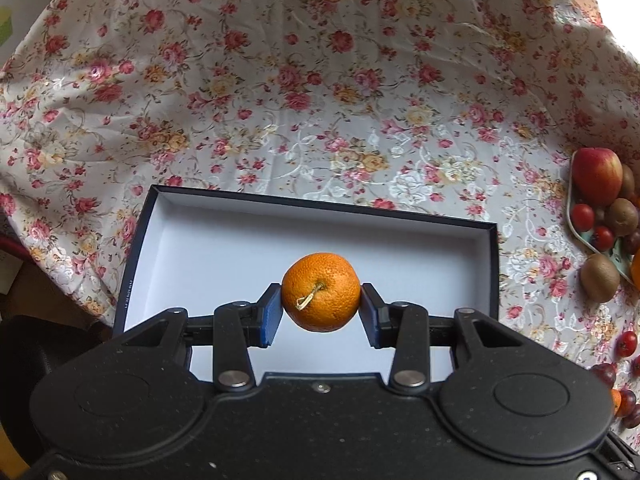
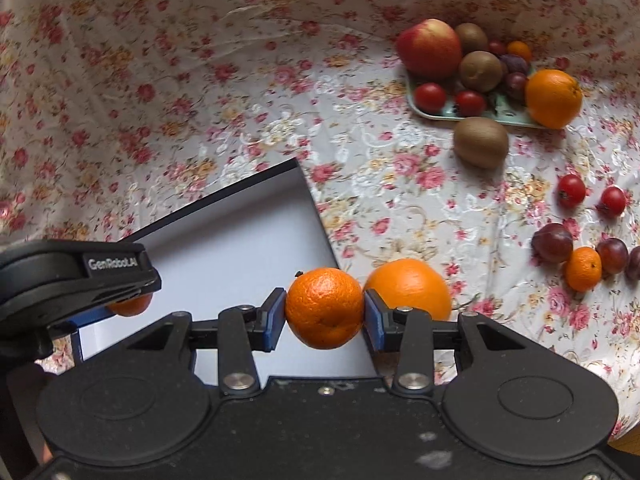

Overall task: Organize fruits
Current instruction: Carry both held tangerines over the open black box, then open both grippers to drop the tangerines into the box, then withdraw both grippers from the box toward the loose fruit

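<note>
Both grippers hover over an empty white-lined box [image 1: 224, 248], the left gripper [image 1: 321, 307] clamped on one mandarin [image 1: 321, 298], the right gripper [image 2: 325, 314] on another mandarin [image 2: 325, 307]. Sorting looks barely begun: an orange [image 2: 416, 286], kiwis, plums and tomatoes remain scattered on the tablecloth [image 2: 200, 80] or piled on a tray [image 2: 436, 115].

Mandarin [image 2: 130, 306] mostly behind hand-held gripper [image 2: 120, 280]

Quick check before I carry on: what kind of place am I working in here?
Probably a home table, not a lab: a crinkled floral tablecloth covers it, loose fruit sits on a pale green tray, and a dark-rimmed white cardboard box lies open for sorting.
</note>
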Tool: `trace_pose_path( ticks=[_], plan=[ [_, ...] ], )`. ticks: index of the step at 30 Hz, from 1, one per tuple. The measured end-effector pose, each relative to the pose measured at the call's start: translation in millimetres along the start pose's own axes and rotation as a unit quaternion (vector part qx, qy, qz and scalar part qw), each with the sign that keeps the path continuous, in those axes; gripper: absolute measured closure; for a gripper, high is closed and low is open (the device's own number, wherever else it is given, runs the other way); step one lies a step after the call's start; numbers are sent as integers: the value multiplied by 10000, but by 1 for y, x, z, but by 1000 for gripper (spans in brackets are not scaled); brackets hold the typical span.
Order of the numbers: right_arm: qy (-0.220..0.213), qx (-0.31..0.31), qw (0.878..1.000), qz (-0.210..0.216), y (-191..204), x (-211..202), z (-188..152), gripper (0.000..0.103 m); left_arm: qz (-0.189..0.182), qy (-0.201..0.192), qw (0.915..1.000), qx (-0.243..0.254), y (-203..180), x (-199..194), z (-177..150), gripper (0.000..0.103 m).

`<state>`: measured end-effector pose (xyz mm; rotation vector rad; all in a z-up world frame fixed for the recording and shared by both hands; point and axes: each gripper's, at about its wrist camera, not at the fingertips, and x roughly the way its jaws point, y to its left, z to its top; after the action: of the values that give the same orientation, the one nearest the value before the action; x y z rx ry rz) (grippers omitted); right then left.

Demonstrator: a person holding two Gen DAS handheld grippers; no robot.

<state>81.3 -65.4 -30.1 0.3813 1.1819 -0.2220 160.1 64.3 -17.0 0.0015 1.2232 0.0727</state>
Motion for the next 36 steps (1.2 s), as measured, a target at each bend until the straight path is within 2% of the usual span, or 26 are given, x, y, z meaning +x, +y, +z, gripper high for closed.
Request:
trace_pose_path(
  ticks=[8, 13, 16, 20, 36],
  plan=[
    [253, -397, 9988, -101, 35, 19, -10, 59, 172, 172, 9997, -49, 28, 18, 1, 53],
    [15, -621, 9979, -158, 46, 19, -10, 60, 169, 114, 9998, -35, 37, 19, 1, 53],
    [129, -591, 9981, -128, 49, 25, -8, 60, 216, 39, 9998, -28, 40, 17, 1, 53],
    [295, -584, 9977, -172, 53, 34, -11, 60, 157, 126, 9998, -68, 45, 21, 1, 53],
    [375, -632, 9970, -250, 53, 38, -13, 60, 155, 191, 9997, -1, 44, 23, -1, 53]
  ],
)
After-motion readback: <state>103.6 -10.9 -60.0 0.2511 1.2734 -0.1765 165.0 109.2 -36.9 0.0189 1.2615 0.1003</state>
